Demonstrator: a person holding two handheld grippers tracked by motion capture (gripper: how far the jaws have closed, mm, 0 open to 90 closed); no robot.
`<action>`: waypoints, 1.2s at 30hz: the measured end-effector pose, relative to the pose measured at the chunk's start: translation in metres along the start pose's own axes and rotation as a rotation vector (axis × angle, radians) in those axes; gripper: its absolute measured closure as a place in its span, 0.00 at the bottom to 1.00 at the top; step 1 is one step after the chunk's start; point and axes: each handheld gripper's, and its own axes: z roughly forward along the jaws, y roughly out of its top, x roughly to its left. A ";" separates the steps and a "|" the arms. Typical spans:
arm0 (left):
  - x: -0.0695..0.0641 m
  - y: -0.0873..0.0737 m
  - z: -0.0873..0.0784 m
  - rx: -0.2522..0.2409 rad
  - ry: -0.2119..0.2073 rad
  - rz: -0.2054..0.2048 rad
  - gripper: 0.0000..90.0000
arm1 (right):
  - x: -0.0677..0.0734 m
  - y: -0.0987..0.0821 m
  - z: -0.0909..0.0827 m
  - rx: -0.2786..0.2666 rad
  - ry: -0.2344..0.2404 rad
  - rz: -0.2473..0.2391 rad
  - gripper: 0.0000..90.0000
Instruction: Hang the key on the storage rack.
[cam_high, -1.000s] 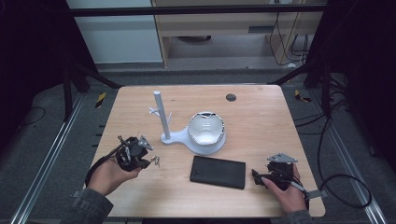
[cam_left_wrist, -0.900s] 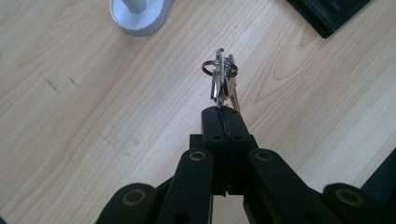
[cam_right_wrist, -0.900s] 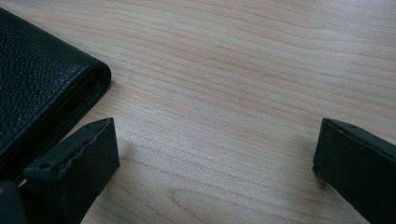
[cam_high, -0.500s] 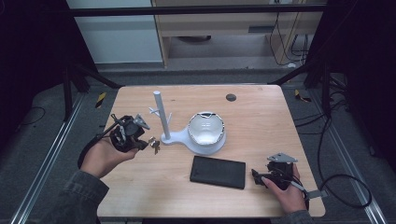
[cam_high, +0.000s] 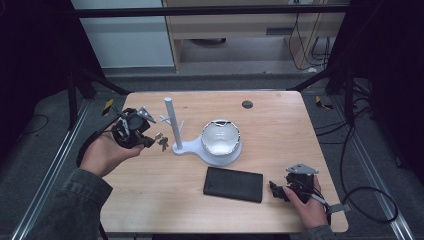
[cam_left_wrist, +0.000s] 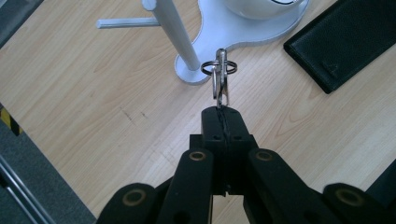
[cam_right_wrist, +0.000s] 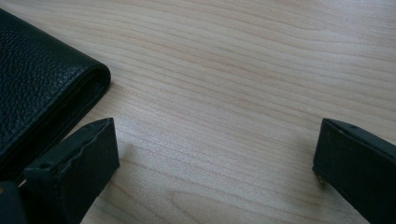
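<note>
My left gripper (cam_high: 148, 141) (cam_left_wrist: 220, 111) is shut on a small bunch of metal keys on a ring (cam_left_wrist: 219, 77) (cam_high: 161, 140). It holds them in the air just left of the white stand's upright post (cam_high: 172, 124) (cam_left_wrist: 177, 35). A short peg (cam_left_wrist: 125, 22) sticks out from the post. The stand's flat base (cam_high: 187, 148) also carries a white bowl (cam_high: 220, 141). My right gripper (cam_high: 274, 189) (cam_right_wrist: 215, 163) rests open near the table's front right, with bare wood between its jaws. A black wallet (cam_high: 233, 183) (cam_right_wrist: 37, 88) lies just left of it.
The wooden table (cam_high: 280, 135) has a small dark round spot (cam_high: 247, 104) near its far edge. Metal frame rails and cables run along the floor on both sides. The person's forearms come in from the front edge.
My left gripper has risen off the table with the keys and moved away from the person towards the stand's post. The right gripper has stayed where it was.
</note>
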 end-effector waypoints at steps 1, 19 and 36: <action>0.001 0.001 -0.001 0.004 0.004 0.003 1.00 | 0.000 0.000 0.000 0.000 0.000 0.001 0.00; 0.008 0.010 -0.015 0.013 0.040 -0.007 1.00 | 0.000 0.000 0.000 0.000 0.000 0.000 0.00; 0.022 0.031 -0.016 0.036 0.065 -0.028 1.00 | 0.000 0.000 0.001 -0.003 0.001 0.002 0.00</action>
